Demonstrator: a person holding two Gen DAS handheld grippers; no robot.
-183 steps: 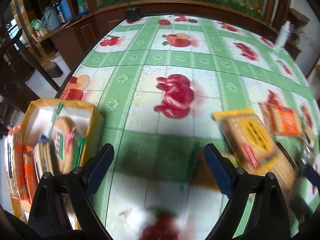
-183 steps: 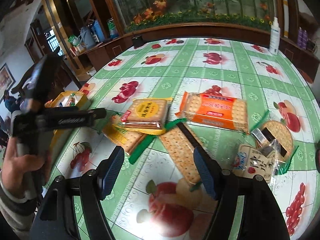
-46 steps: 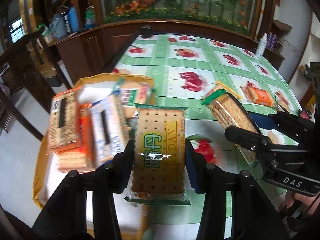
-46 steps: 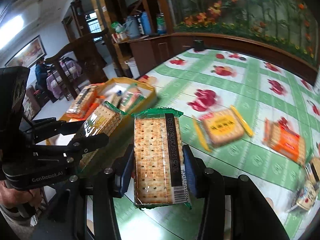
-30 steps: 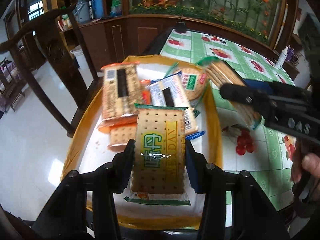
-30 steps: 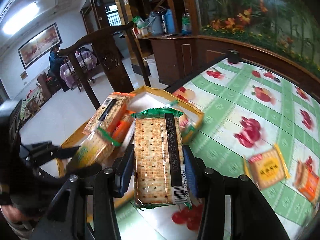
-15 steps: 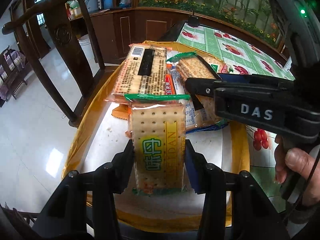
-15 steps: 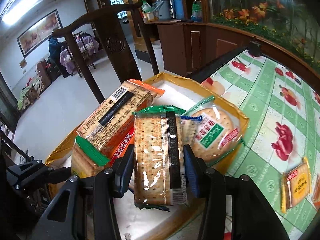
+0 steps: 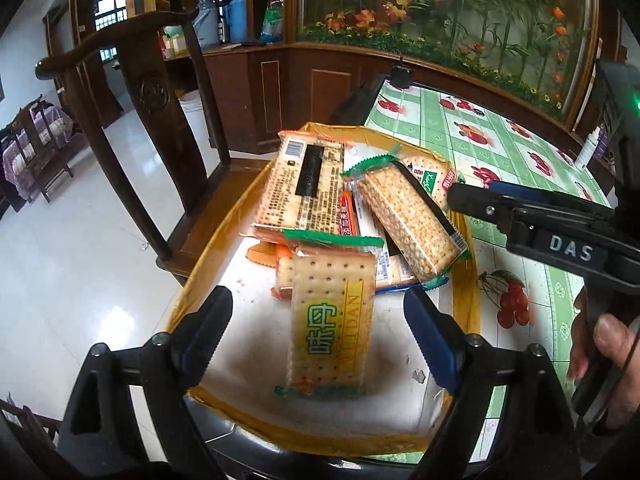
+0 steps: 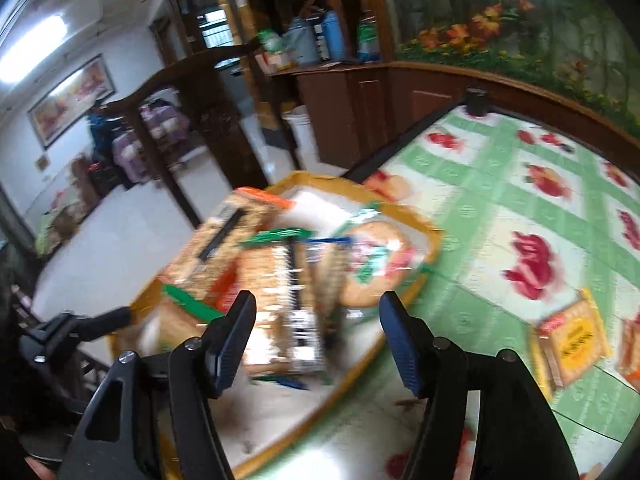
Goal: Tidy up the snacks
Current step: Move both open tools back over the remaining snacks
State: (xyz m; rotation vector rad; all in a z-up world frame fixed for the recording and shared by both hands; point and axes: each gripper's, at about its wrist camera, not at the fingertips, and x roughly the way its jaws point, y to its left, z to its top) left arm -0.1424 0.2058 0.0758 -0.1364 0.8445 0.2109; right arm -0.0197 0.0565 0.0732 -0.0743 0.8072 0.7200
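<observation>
A yellow-rimmed tray (image 9: 208, 264) at the table's edge holds several cracker packs. My left gripper (image 9: 320, 320) is open above its near end; a green-and-yellow cracker pack (image 9: 330, 316) lies loose in the tray between the jaws. A green-edged cracker pack (image 9: 408, 220) lies across the pile, next to my right gripper's finger (image 9: 500, 204). In the blurred right wrist view my right gripper (image 10: 318, 336) is open over the tray (image 10: 430, 236), with that cracker pack (image 10: 292, 296) lying below it. My left gripper's finger (image 10: 92, 324) shows at the lower left.
A dark wooden chair (image 9: 160, 128) stands close behind the tray. The green fruit-print tablecloth (image 9: 472, 136) stretches to the right. A yellow snack pack (image 10: 572, 344) and an orange one lie on the cloth. A wooden cabinet (image 9: 280, 88) stands behind the table.
Both grippers have opened and let go of their cracker packs, which now lie in the tray. The right gripper has pulled back a little.
</observation>
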